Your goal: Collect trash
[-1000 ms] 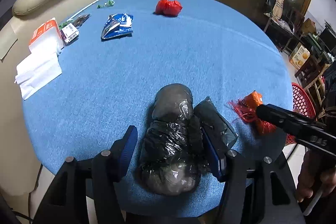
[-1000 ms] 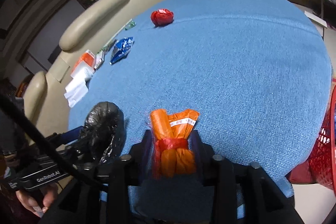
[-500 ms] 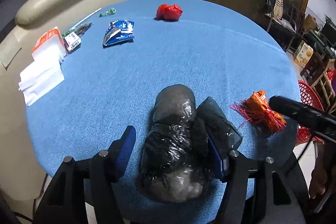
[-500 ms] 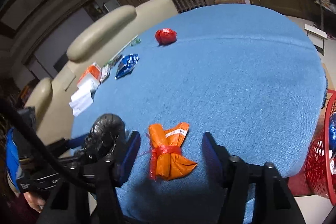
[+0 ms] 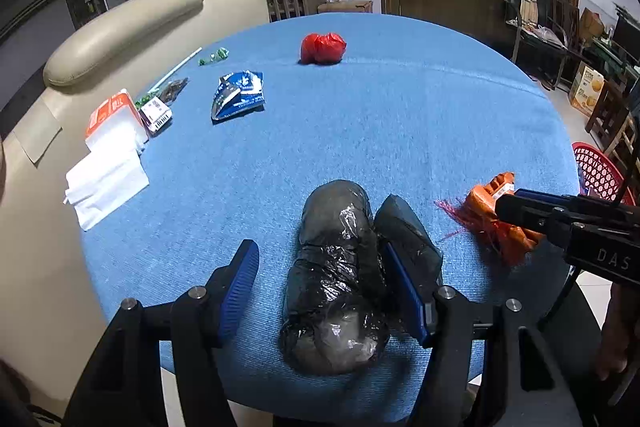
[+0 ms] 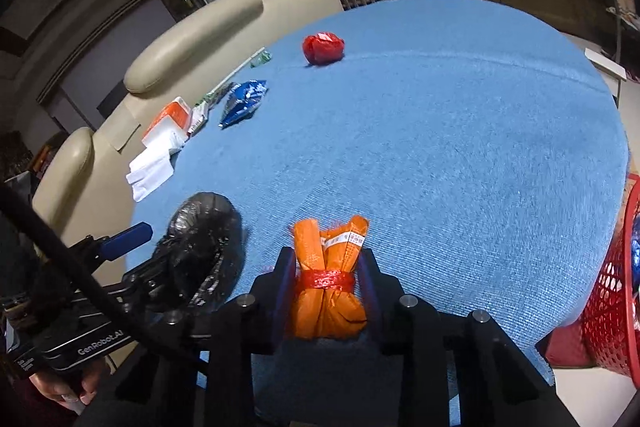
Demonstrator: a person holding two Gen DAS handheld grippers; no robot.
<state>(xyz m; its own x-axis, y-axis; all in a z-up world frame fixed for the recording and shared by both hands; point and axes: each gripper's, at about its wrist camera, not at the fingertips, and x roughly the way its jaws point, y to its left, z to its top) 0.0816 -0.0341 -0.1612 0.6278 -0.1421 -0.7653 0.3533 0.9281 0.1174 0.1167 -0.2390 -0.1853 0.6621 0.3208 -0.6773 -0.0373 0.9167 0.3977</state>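
Observation:
A black plastic trash bundle (image 5: 336,275) lies on the round blue table (image 5: 400,131) between the jaws of my left gripper (image 5: 324,283), which stands open; its right finger touches the bundle and the left finger is apart from it. The bundle also shows in the right wrist view (image 6: 204,247). My right gripper (image 6: 326,271) is shut on an orange packet bundle tied with red netting (image 6: 328,283), near the table's front edge; it also shows in the left wrist view (image 5: 492,219).
A red crumpled bag (image 5: 323,47), a blue snack wrapper (image 5: 238,99), white tissues (image 5: 106,183), an orange-white pack (image 5: 114,119) and small scraps lie at the far and left side. A red mesh basket (image 6: 616,303) stands right of the table. A beige sofa (image 5: 120,23) is behind.
My right gripper was shut on the orange bundle, opened around it half a second ago, and has shut on it again. The left gripper stays open around the black bundle.

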